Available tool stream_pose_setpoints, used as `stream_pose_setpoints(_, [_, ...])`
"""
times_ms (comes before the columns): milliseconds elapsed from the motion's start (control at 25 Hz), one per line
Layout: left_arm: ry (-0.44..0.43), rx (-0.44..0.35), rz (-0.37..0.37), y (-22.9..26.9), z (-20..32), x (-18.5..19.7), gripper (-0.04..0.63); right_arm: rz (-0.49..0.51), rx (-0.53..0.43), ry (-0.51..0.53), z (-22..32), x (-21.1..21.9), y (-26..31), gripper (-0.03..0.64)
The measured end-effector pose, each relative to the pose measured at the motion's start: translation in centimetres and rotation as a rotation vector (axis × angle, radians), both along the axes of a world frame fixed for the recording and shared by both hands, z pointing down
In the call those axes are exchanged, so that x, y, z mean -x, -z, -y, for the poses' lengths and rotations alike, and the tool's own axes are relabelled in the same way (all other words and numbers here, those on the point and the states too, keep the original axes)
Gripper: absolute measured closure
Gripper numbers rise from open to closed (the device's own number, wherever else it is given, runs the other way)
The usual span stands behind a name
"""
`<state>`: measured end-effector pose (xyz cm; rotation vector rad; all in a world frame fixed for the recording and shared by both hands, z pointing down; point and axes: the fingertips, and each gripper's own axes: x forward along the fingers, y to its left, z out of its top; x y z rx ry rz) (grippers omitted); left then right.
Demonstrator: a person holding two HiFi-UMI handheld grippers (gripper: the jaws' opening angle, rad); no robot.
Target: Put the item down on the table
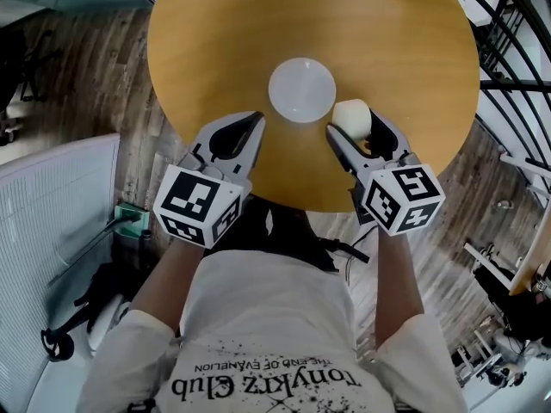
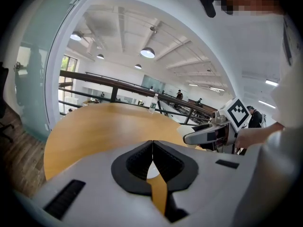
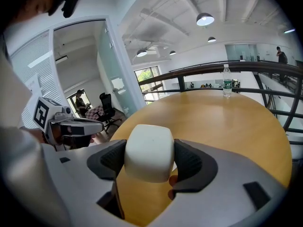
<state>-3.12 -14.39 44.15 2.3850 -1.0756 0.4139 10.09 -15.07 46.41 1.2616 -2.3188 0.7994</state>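
Observation:
My right gripper [image 1: 353,126] is shut on a cream-white rounded block [image 1: 351,115], held over the near right part of the round wooden table [image 1: 224,33]. In the right gripper view the block [image 3: 148,150] fills the gap between the dark pads, above the tabletop [image 3: 227,122]. A white round disc [image 1: 301,90] lies on the table just left of the block. My left gripper [image 1: 256,120] hovers at the disc's near left with its jaws touching and nothing between them [image 2: 152,143].
A water bottle [image 3: 227,86] stands at the table's far edge, also in the left gripper view [image 2: 153,103]. Dark railings [image 1: 508,84] run along the right. A white slatted panel [image 1: 52,213] stands on the left over wood flooring.

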Motion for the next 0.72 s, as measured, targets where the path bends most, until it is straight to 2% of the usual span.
stream_pose_setpoints(720, [0.013,0.048,-0.019,-3.0,3.4,0.4,0.571,-0.079,0.079,0.037,4.7,1.6,-6.5,0.295])
